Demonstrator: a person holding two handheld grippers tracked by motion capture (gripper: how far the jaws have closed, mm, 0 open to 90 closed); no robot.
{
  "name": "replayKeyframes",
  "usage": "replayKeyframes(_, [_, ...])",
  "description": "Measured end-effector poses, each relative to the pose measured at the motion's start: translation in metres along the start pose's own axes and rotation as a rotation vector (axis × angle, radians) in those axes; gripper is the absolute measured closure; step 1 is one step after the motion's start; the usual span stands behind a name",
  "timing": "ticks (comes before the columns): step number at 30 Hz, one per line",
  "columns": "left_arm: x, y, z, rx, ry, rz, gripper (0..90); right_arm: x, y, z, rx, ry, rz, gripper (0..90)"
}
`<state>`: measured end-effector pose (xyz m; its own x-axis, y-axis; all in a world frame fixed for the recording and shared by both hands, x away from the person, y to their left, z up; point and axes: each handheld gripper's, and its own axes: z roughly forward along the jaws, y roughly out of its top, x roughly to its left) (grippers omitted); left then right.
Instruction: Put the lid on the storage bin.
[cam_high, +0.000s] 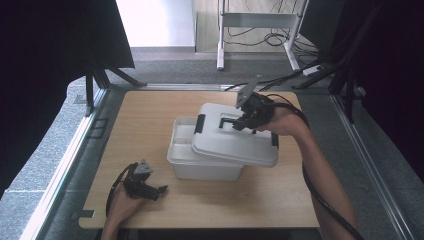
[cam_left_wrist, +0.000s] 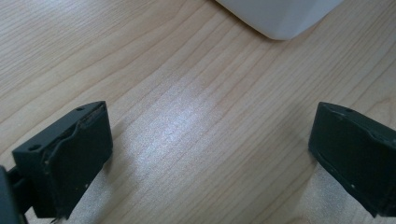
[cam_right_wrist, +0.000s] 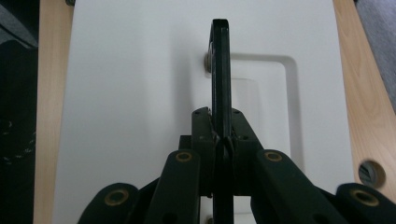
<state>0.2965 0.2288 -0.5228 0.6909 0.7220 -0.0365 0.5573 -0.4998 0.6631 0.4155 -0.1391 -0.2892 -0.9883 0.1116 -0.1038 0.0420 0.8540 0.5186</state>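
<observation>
Near the middle of the wooden table (cam_high: 150, 120) we see a white plastic box (cam_high: 200, 167), and its white lid (cam_high: 235, 137) is held above it, tilted and shifted toward the right edge of the table, so that the left part of the box stands uncovered. Our right gripper (cam_high: 240, 121) is clenched on the black handle (cam_right_wrist: 220, 70) in the middle of the lid; in the right gripper view the two jaws press on this thin handle from both sides, and the handle stands upright over a shallow recess of the lid. We see black clips (cam_high: 200, 123) on the left and right sides of the lid. The lower right part of the lid hangs over the right rim of the box, but we cannot tell if it touches the rim. Our left gripper (cam_high: 160, 191) rests near the front left corner of the table, apart from the box, and its jaws are released, wide apart, with nothing between them except the bare wood. In the left gripper view one rounded corner of the box (cam_left_wrist: 280, 18) appears at the top, well ahead of the jaws.
</observation>
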Motion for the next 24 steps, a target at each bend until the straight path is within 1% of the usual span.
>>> replayKeyframes(3, [0.0,0.0,0.0,0.0,-0.002,0.001,0.0,-0.001,0.017,0.016,-0.006,0.022,-0.037,83.8])
replayKeyframes(6, [0.0,0.0,0.0,0.0,-0.001,0.002,0.0,0.0,0.032,0.033,0.014,0.046,-0.062,83.8])
replayKeyframes(10, [0.0,0.0,0.0,0.001,-0.004,0.004,0.0,0.001,0.044,0.052,0.027,0.064,-0.07,83.8])
replayKeyframes(12, [0.0,0.0,0.0,0.001,-0.005,0.004,0.0,0.001,0.049,0.062,0.037,0.071,-0.086,83.7])
replayKeyframes(14, [0.0,0.0,0.0,0.0,-0.004,0.005,0.0,0.001,0.052,0.069,0.048,0.074,-0.087,83.7])
replayKeyframes(16, [-0.001,0.0,0.0,0.0,-0.004,0.005,0.0,0.001,0.055,0.076,0.061,0.062,-0.089,83.7])
replayKeyframes(18, [-0.001,0.0,0.0,0.0,-0.004,0.005,0.0,0.0,0.055,0.082,0.068,0.055,-0.08,83.7])
replayKeyframes(20, [-0.001,0.0,0.0,0.0,-0.004,0.005,0.0,0.0,0.055,0.089,0.077,0.061,-0.083,83.5])
replayKeyframes(22, [-0.001,0.0,0.0,0.0,-0.005,0.005,0.0,0.001,0.052,0.091,0.067,0.061,-0.074,83.6])
replayKeyframes(24, [-0.001,0.0,0.0,0.0,-0.005,0.006,0.0,-0.001,0.048,0.091,0.073,0.044,-0.065,83.5])
